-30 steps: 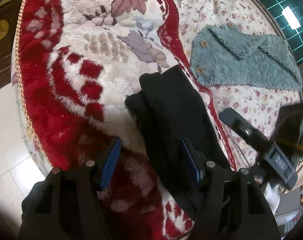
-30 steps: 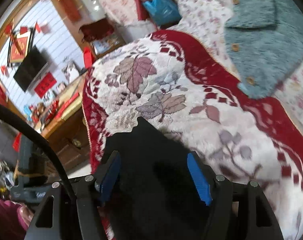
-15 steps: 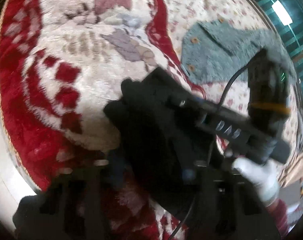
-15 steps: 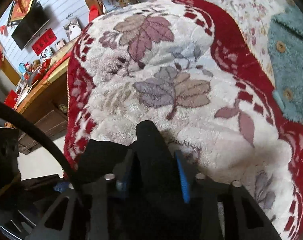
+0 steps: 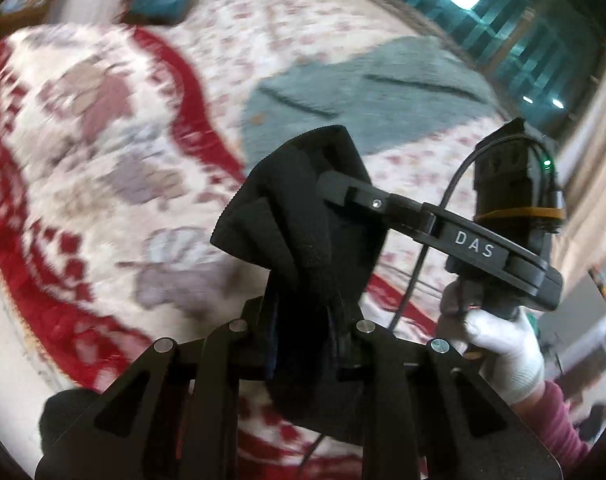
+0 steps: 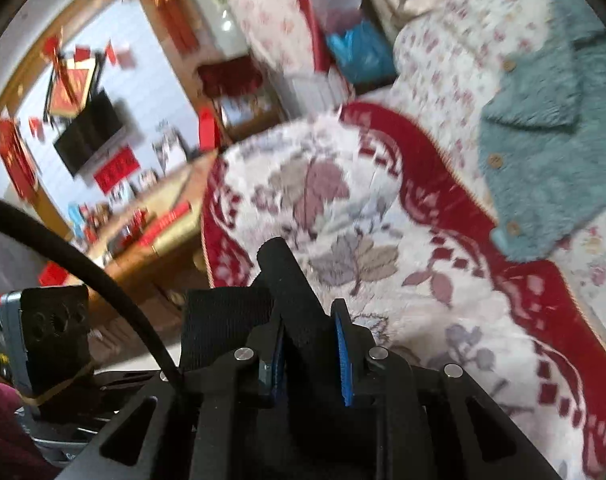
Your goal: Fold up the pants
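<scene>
Above the red-and-white floral blanket (image 5: 103, 184), your closing left gripper (image 5: 303, 344) and right gripper (image 6: 309, 356) pinch bunched black fabric pants (image 5: 315, 216) at frame centre; a thin bite could slip.

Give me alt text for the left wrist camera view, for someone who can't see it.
The left gripper is closing on a bunched fold of black pants above a red and white floral blanket. At right, a white-gloved hand holds the right gripper, also on the pants; a teal fleece garment lies behind.
</scene>
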{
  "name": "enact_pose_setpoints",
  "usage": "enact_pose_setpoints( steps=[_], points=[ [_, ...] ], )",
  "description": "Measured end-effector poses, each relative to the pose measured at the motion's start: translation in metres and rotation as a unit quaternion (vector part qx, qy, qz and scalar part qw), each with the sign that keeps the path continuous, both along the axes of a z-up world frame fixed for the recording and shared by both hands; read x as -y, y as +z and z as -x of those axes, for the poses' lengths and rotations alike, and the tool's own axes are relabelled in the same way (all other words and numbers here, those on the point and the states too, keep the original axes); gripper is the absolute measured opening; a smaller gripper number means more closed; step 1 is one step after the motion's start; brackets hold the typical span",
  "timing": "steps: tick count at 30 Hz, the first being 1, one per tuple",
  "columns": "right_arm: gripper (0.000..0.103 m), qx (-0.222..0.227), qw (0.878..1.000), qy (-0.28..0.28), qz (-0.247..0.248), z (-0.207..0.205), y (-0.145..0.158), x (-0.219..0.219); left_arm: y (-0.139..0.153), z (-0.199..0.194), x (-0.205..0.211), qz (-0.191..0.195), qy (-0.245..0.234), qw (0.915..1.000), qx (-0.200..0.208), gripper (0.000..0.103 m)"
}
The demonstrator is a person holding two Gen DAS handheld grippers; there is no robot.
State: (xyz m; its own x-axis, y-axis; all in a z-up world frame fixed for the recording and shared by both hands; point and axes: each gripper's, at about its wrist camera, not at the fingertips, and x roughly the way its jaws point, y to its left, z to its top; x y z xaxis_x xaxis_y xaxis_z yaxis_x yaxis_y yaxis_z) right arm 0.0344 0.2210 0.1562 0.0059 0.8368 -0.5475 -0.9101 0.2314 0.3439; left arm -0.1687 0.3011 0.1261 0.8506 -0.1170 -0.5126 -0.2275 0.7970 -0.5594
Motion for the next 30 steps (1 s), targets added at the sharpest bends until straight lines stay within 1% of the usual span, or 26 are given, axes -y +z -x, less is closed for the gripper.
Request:
enact_pose_setpoints(
  steps=[2, 5, 8, 10, 12, 13, 14, 15, 18, 19, 20, 21, 22, 23, 24, 26, 27, 28, 29, 30],
  points=[
    [0.02, 0.0, 1.0, -0.018, -0.019, 0.002, 0.013, 0.031, 0.014, 0.0, 0.023, -0.014, -0.032, 0.9992, 0.018, 0.018],
    [0.02, 0.001, 0.998, -0.052, -0.043, 0.006, 0.025, 0.086, 0.03, -0.005, 0.064, -0.038, -0.085, 0.9949, 0.037, 0.018],
    [0.02, -0.002, 0.994, -0.095, -0.062, 0.007, 0.025, 0.147, 0.036, -0.01, 0.106, -0.05, -0.142, 0.9875, 0.045, 0.018],
    [0.02, -0.009, 0.99, -0.124, -0.072, 0.007, 0.019, 0.184, 0.036, -0.015, 0.136, -0.06, -0.18, 0.9809, 0.045, 0.018],
    [0.02, -0.02, 0.984, -0.157, -0.081, 0.009, 0.007, 0.224, 0.03, -0.02, 0.166, -0.071, -0.214, 0.9734, 0.041, 0.018],
    [0.02, -0.033, 0.98, -0.179, -0.086, 0.009, -0.004, 0.248, 0.023, -0.024, 0.18, -0.076, -0.229, 0.9698, 0.034, 0.018],
    [0.02, -0.043, 0.976, -0.194, -0.088, 0.009, -0.013, 0.263, 0.015, -0.029, 0.193, -0.08, -0.242, 0.9667, 0.025, 0.018],
    [0.02, -0.057, 0.97, -0.219, -0.089, 0.008, -0.029, 0.284, 0.004, -0.034, 0.209, -0.083, -0.255, 0.9633, 0.011, 0.018],
    [0.02, -0.092, 0.951, -0.288, -0.057, 0.003, -0.077, 0.324, -0.033, -0.053, 0.245, -0.087, -0.289, 0.9528, -0.037, 0.018],
    [0.02, -0.109, 0.941, -0.317, -0.039, 0.0, -0.096, 0.337, -0.046, -0.06, 0.254, -0.085, -0.301, 0.9483, -0.057, 0.018],
    [0.02, -0.122, 0.933, -0.339, -0.024, -0.003, -0.108, 0.346, -0.056, -0.064, 0.263, -0.085, -0.309, 0.9441, -0.077, 0.018],
    [0.02, -0.136, 0.922, -0.362, -0.006, -0.006, -0.12, 0.355, -0.065, -0.067, 0.269, -0.087, -0.313, 0.9409, -0.096, 0.018],
    [0.021, -0.15, 0.911, -0.384, 0.01, -0.008, -0.13, 0.364, -0.068, -0.065, 0.271, -0.086, -0.314, 0.9395, -0.107, 0.019],
    [0.022, -0.164, 0.901, -0.401, 0.018, -0.008, -0.135, 0.376, -0.067, -0.062, 0.271, -0.082, -0.315, 0.9397, -0.105, 0.023],
    [0.023, -0.169, 0.896, -0.411, 0.014, -0.005, -0.136, 0.386, -0.06, -0.057, 0.267, -0.074, -0.322, 0.9389, -0.096, 0.026],
    [0.031, -0.164, 0.89, -0.425, -0.007, 0.003, -0.129, 0.402, -0.05, -0.049, 0.26, -0.051, -0.344, 0.9343, -0.08, 0.045],
    [0.035, -0.164, 0.888, -0.43, -0.014, 0.006, -0.125, 0.407, -0.044, -0.045, 0.253, -0.037, -0.354, 0.9316, -0.072, 0.046],
    [0.042, -0.164, 0.885, -0.436, -0.024, 0.011, -0.118, 0.413, -0.037, -0.041, 0.245, -0.03, -0.358, 0.931, -0.065, 0.046],
    [0.044, -0.163, 0.884, -0.437, -0.033, 0.014, -0.114, 0.417, -0.033, -0.039, 0.239, -0.035, -0.357, 0.9316, -0.06, 0.046],
    [0.044, -0.164, 0.885, -0.432, -0.046, 0.019, -0.108, 0.419, -0.026, -0.035, 0.231, -0.049, -0.352, 0.9333, -0.054, 0.046]
  ],
)
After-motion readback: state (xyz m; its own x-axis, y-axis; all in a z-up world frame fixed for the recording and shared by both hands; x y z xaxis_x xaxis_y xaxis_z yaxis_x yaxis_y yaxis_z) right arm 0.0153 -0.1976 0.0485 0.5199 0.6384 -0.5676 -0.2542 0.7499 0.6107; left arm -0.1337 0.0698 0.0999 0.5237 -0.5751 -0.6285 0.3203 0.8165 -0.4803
